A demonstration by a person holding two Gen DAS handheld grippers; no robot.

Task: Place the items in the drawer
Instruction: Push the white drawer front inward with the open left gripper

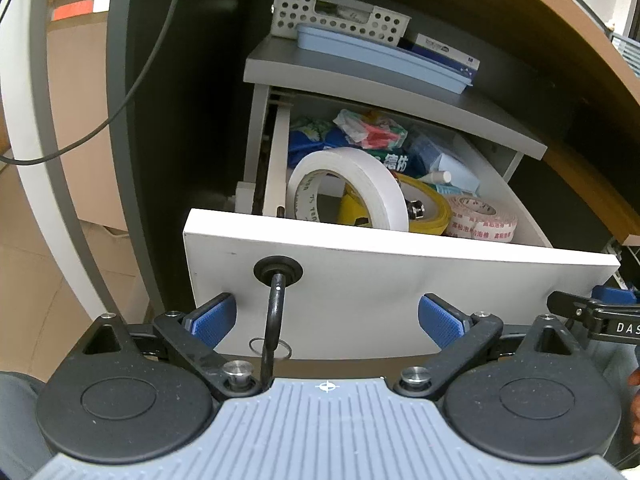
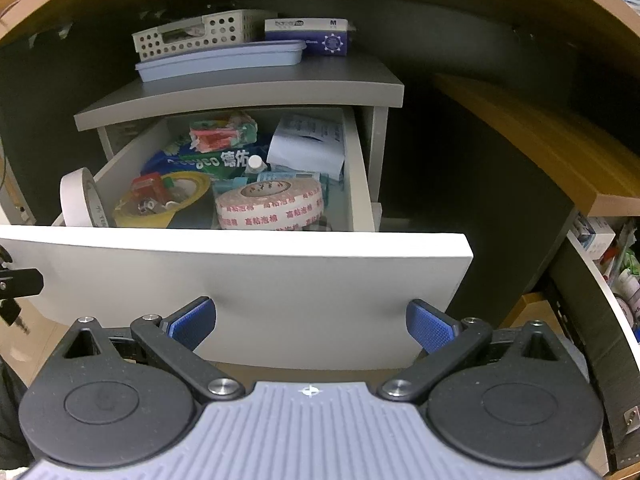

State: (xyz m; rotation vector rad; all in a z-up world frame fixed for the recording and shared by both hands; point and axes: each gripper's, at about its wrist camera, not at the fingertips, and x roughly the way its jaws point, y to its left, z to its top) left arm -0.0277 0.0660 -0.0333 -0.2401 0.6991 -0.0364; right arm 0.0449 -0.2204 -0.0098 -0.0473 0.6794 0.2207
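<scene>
The white drawer (image 1: 400, 280) of a small cabinet stands pulled open and shows in the right wrist view (image 2: 240, 276) too. Inside lie a white tape roll (image 1: 352, 184), leaning at the left wall (image 2: 78, 200), a yellow tape roll (image 1: 428, 212) (image 2: 160, 200), a pink-printed foam tape roll (image 1: 480, 220) (image 2: 268, 204), packets and a small bottle (image 2: 256, 164). My left gripper (image 1: 326, 320) is open and empty in front of the drawer face. My right gripper (image 2: 310, 326) is open and empty, also close to the drawer face.
A key (image 1: 274, 320) hangs from the lock (image 1: 278, 270) in the drawer front. On the cabinet top stand a perforated basket (image 2: 196, 36), a blue tray (image 2: 220, 60) and a glove box (image 2: 308, 36). A wooden desk (image 2: 560, 152) overhangs. Another open drawer (image 2: 608, 264) is at right.
</scene>
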